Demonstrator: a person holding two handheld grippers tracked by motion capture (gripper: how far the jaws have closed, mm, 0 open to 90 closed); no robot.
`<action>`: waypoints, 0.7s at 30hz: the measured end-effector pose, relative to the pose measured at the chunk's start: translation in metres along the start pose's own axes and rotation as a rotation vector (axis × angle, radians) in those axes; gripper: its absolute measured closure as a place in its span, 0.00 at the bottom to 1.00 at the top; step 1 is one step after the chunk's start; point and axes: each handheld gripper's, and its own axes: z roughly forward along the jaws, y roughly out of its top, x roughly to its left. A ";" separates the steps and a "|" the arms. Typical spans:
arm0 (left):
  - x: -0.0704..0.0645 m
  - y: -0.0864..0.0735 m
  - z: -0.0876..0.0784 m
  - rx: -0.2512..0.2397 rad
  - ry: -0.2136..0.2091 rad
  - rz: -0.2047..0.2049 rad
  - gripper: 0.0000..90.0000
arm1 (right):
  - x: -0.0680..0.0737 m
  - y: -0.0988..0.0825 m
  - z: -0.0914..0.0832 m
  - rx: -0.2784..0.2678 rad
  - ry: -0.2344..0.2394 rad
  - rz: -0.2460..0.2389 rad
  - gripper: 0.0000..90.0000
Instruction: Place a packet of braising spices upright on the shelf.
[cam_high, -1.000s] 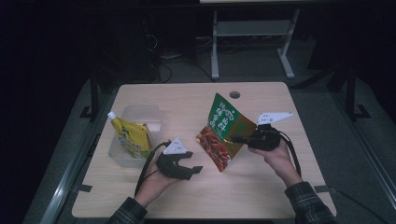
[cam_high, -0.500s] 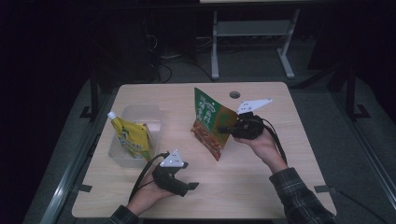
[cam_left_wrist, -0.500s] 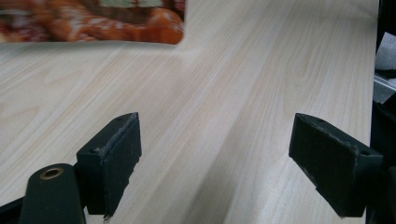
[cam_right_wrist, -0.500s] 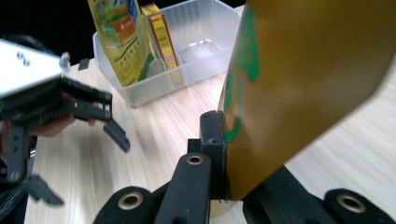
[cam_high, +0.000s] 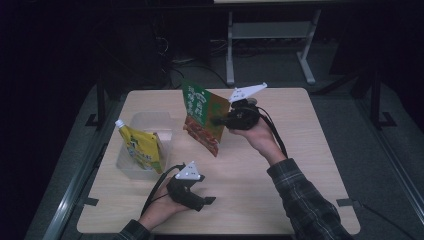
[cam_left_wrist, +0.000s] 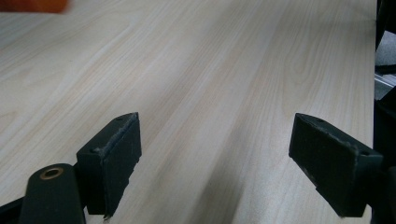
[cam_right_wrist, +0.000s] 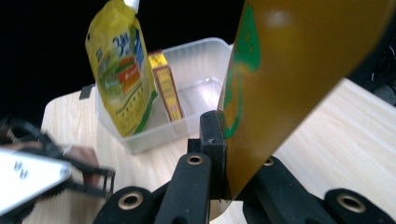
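Above the table (cam_high: 300, 165), right gripper (cam_high: 220, 121) clamps a raised pouch (cam_high: 202, 116); left gripper (cam_high: 207, 202), low, seemingly resting, fingers apart.

Desk (cam_high: 300, 165): pale wood-grain top, smooth, matt with faint sheen. Left gripper (cam_left_wrist: 215, 154): black pads, matt, slightly rough with frayed edges; brass-coloured rivet at the linkage. Right gripper (cam_right_wrist: 224, 154): black matt plastic links. Green-and-orange pouch (cam_high: 202, 117): glossy film, reflective back. Yellow spouted pouch (cam_high: 142, 147): glossy printed film. Bin (cam_high: 150, 122): translucent, frosted plastic. Sleeve (cam_high: 305, 200): plaid woven cloth.
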 end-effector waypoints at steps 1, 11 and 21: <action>0.000 0.000 0.000 -0.006 -0.002 0.001 0.18 | -0.001 0.004 0.003 -0.005 0.004 0.000 1.00; -0.002 -0.002 0.002 0.004 -0.010 0.001 0.18 | -0.003 0.045 0.036 -0.024 0.025 -0.016 1.00; -0.002 -0.003 0.003 0.016 -0.020 0.019 0.18 | -0.004 0.070 0.077 -0.024 0.038 -0.014 1.00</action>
